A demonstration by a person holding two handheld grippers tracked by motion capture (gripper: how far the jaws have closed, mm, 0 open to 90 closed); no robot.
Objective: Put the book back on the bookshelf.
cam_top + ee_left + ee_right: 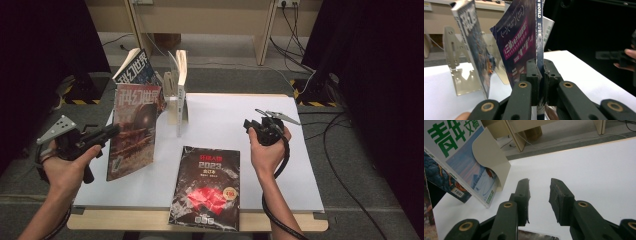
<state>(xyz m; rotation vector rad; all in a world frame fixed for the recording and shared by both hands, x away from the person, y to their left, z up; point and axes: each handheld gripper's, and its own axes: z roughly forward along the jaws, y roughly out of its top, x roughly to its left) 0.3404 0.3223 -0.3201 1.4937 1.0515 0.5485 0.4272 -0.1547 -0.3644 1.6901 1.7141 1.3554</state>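
At the table's left, my left gripper (541,75) is clamped on 1 upright magazine (134,127); my right gripper (539,195), jaws apart, holds nothing.

On the red-brown magazine (134,131) held upright at the table's left, "科幻世界" is read across the cover top; the same title is printed on the blue magazine (135,67) leaning behind it. In the left gripper view, "N WORLD" is seen on the held mag's spine, w/ magenta Chinese banners on its back cover too small to read. "2023" is printed on the black magazine (207,187) lying flat at the near edge. Green "青年文摘" is partly seen on the white-covered magazine (461,157), plus a barcode.
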